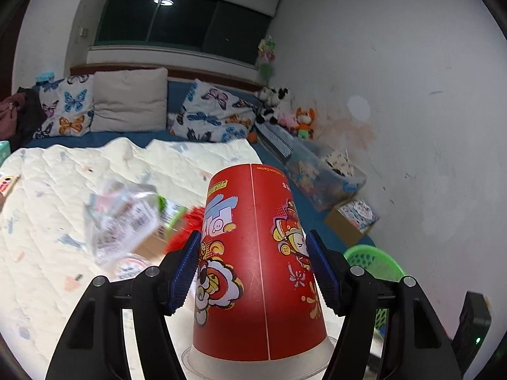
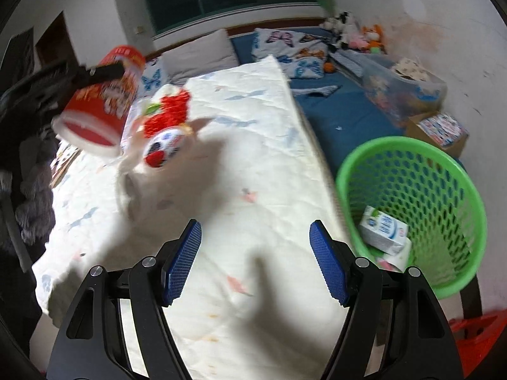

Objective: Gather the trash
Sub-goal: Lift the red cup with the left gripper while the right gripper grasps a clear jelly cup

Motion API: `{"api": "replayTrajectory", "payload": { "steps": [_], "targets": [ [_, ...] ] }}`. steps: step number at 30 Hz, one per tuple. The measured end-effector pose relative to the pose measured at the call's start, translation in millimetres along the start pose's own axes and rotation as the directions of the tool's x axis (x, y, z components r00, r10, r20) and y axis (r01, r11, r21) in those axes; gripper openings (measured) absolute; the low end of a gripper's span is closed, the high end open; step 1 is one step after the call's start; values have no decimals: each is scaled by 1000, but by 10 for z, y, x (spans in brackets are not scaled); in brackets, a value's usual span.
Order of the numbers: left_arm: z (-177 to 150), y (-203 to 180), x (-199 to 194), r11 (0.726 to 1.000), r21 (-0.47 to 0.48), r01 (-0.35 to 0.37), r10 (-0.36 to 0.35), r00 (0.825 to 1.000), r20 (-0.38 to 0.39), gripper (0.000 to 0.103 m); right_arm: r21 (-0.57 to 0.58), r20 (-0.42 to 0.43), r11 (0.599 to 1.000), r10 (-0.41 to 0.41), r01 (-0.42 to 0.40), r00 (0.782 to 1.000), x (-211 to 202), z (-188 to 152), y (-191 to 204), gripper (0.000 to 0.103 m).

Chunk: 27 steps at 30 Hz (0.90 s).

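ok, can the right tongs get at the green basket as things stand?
Probably yes. The right tongs are open and hold nothing, and the green basket stands just to their right past the edge of the quilt, its mouth uncovered. The left tongs, shut on the red cup, are well away.

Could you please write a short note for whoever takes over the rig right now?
Left tongs: shut on the red paper cup, held off the bed, rim toward the camera.
Right tongs: open, holding nothing, above the white quilt.
Green basket: beside the bed on the right, already holding a small white carton and some other scraps.
Left on the quilt: a pile of wrappers, red, white and clear; the blur hides how many.
Done: carton binned, cup picked up.
Left: probably carry the cup to the basket, then fetch the wrappers.
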<state>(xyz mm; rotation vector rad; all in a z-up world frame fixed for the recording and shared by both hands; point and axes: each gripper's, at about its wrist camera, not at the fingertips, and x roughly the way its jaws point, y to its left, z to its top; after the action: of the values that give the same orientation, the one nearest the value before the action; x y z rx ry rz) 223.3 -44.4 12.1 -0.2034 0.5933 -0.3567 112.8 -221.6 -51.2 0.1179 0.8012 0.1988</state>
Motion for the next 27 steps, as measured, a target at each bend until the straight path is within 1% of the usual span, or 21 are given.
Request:
{"api": "replayTrajectory", "payload": {
  "steps": [4,7,12,13,14,16,20,23,27],
  "targets": [
    [43,124,-197,999,9,-47,47,999,21,64,-37,-18,999,38,-39,999,83,-2,244,71],
    [43,221,-315,998,10,-69,69,997,31,64,-66,-31,996,59,-61,998,179,18,419,71],
    [-37,390,-477,993,14,-119,119,993,14,64,-89,-57,990,100,-105,993,357,123,671,71],
    [-59,441,-511,993,6,-117,117,993,12,64,-88,-66,989,112,-118,991,408,147,722,72],
    [-79,484,-544,993,-2,-122,122,993,11,64,-90,-68,989,114,-120,991,438,154,757,75],
    [-106,566,-580,991,-16,-133,133,991,8,64,-103,-78,986,123,-131,989,521,194,853,76],
    [-182,725,-669,989,-45,-144,144,990,4,64,-121,-101,984,119,-131,988,677,261,982,78],
    [-226,790,-704,988,-50,-145,145,989,4,64,-139,-110,985,83,-98,991,787,300,1040,80],
    [-278,821,-722,988,-51,-145,145,989,1,64,-109,-132,990,80,-94,988,930,355,1025,80]
  ]
}}
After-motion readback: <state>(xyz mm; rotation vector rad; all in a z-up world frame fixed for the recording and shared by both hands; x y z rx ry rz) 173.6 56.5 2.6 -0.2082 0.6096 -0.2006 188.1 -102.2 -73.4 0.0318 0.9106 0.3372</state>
